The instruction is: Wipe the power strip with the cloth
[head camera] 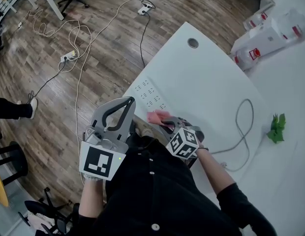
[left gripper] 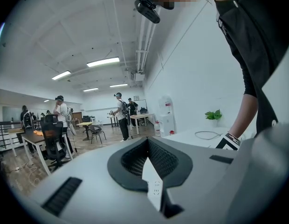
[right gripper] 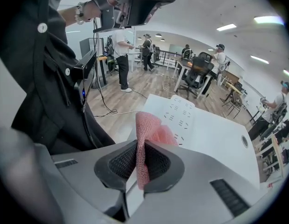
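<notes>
The left gripper point(head camera: 131, 100) is held up by the edge of the white desk point(head camera: 206, 77). Its fingers are pressed together on nothing. Next to it, the flat white power strip point(head camera: 150, 95) lies on that desk. The right gripper point(head camera: 166, 123) has its fingers squeezed on the pink net cloth point(head camera: 157, 116), just at the strip's near end. A grey cable point(head camera: 247, 100) curls farther right.

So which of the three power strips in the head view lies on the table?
The power strip at the table's corner, beside the pink cloth; the others, a near strip and a far strip, lie on the wood floor.
</notes>
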{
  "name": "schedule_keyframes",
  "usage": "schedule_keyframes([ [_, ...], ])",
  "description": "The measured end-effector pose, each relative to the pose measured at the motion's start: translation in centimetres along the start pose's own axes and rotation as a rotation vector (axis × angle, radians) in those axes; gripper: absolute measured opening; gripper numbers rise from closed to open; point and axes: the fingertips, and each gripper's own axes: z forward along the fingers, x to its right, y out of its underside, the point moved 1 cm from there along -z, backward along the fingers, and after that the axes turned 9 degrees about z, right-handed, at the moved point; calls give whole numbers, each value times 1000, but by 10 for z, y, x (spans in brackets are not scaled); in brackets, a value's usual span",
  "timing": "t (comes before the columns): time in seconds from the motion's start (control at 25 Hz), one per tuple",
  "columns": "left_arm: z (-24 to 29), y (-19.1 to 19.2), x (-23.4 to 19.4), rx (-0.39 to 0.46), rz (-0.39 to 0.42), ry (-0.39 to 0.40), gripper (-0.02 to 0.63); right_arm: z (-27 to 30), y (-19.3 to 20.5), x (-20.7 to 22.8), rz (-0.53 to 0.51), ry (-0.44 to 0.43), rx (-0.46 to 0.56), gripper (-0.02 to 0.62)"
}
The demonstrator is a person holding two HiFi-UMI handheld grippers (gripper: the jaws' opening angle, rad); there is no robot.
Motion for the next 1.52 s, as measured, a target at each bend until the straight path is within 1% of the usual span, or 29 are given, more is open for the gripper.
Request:
schedule_keyframes([
  [0.24,-1,-2,0,12,-1,11,11,-3,3,-7,49,6,3,57],
  [0.36,0,-3,0,12,-2,12,11,-6,0,-3,101,14,17,57],
  [0.48,1,-3,2,17,5,16,11,-12,-6,5,159,40,55,57],
  [0.72,0,-6,2,25,6,22,11,-42,-43,31,268,143,213,57],
  [0.88,3,-15,2,39,37,32,11,-70,-74,50,369,181,369,57],
  [0.96,5,-20,2,51,57,34,11,-87,-87,62,404,211,435,57],
  [1.12,1,-29,-1,76,92,35,11,-119,-115,74,386,275,528,57],
  [1.28,-1,-33,-3,82,94,33,11,-146,-137,81,355,306,608,57],
  [1.52,0,-44,-6,106,116,30,11,-173,-155,88,316,333,674,57],
])
